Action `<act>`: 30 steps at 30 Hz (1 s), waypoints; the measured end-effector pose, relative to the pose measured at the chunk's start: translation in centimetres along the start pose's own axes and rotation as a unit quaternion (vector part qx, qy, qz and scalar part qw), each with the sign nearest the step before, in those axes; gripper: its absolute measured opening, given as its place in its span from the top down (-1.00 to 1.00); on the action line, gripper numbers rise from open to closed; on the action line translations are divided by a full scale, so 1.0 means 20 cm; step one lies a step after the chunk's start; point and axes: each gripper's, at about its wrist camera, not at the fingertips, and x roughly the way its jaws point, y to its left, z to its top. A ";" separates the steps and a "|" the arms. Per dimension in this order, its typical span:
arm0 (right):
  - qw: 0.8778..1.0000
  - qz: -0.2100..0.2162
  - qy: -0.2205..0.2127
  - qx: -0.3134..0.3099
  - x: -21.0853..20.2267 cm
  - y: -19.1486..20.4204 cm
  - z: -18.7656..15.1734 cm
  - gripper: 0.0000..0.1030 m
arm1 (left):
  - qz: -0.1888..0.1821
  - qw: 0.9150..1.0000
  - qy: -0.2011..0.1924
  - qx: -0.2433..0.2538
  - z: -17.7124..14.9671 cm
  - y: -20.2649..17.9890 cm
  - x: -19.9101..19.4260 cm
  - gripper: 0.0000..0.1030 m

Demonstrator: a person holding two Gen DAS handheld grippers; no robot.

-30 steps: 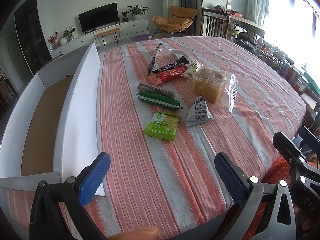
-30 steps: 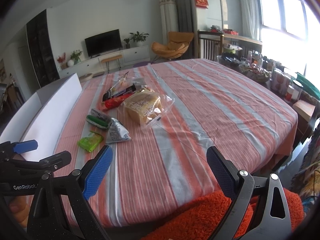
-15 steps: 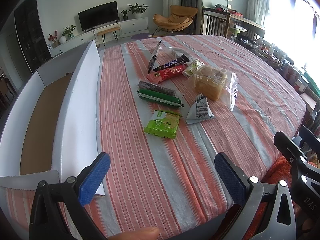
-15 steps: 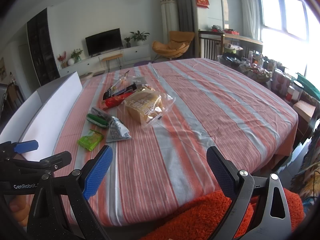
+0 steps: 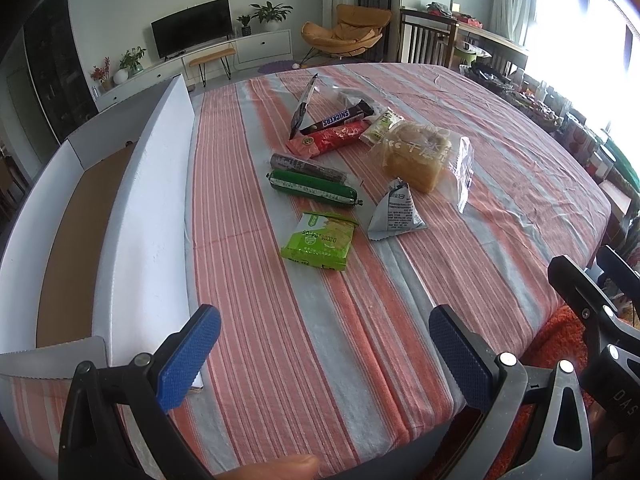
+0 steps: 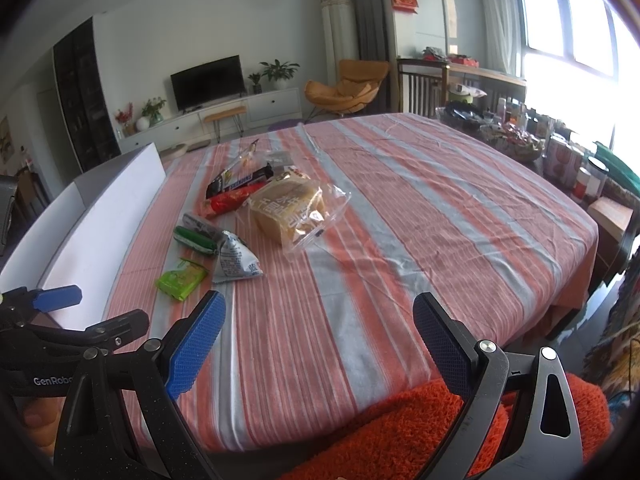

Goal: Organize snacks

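Snacks (image 5: 344,168) lie well beyond both empty, spread claws (image 5: 324,354) (image 6: 320,340).

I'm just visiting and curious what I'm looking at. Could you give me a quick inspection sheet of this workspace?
Surface: table under a red and grey striped cloth.
Job's things: open white box at the left edge; green packet, triangular pouch, green sausage, bagged bread, Snickers bar loose mid-table.
Clutter: nothing seen on the table beyond the snacks.
Grippers: left gripper and right gripper both open, holding nothing.
Cables: nothing seen.
Surroundings: TV, orange chair, bright window.
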 end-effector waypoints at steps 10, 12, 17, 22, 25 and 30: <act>1.000 0.000 0.000 0.000 0.00 0.00 0.00 -0.88 | -0.002 1.000 0.014 0.000 -0.01 0.00 0.04 -1.00; 1.000 0.000 0.000 0.001 0.00 0.00 0.00 -0.88 | -0.004 1.000 0.018 0.000 -0.02 0.00 0.05 -1.00; 1.000 0.002 -0.001 0.006 0.00 -0.02 0.00 -0.87 | -0.017 0.999 0.031 0.008 0.03 0.01 0.08 -1.00; 1.000 0.004 0.003 0.009 0.00 -0.03 0.00 -0.87 | -0.071 0.995 0.063 0.027 0.18 0.05 0.15 -1.00; 1.000 0.004 0.001 0.009 -0.01 -0.03 0.00 -0.87 | -0.070 0.994 0.074 0.043 0.23 0.02 0.22 -1.00; 1.000 0.005 0.001 0.011 -0.02 -0.04 0.01 -0.87 | -0.046 0.992 0.118 0.028 0.28 0.03 0.45 -1.00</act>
